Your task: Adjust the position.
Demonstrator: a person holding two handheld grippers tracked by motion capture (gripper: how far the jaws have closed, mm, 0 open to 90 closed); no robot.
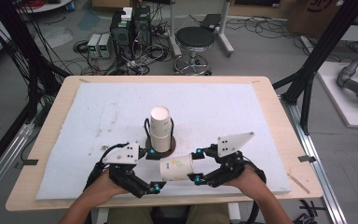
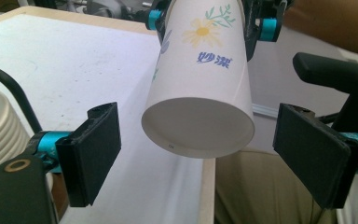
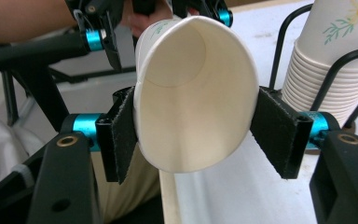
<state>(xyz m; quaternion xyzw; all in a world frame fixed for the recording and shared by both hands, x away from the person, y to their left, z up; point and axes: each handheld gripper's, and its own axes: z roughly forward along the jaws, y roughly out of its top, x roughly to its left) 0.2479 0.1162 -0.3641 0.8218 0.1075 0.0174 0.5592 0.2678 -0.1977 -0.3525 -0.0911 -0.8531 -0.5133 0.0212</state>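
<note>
- While the right gripper (image 1: 192, 164) pinches the paper cup (image 1: 176, 167) near its open rim, squashing the mouth into an oval in the right gripper view (image 3: 196, 93), the left gripper (image 1: 154, 169) has let go; its pads (image 2: 95, 151) stand wide on either side of the cup's closed base without touching it
- Cup lies on its side just above the near edge of the table (image 1: 56, 109), at about six o'clock from the stack of cups (image 1: 160, 127); its long axis runs roughly nine to three, base toward nine, mouth toward three
- Step in hand, as I judge it: one cup has been taken off the stack and passed from the left gripper to the right
- Next move likely calls for turning the cup upright and setting it on the white mat (image 1: 98, 112), clear of the stack; grip should stay light, since the rim is already deformed
- Farther off at twelve o'clock, the stack stands mouth-down in a black wire holder (image 1: 145, 125) on a dark round base
</note>
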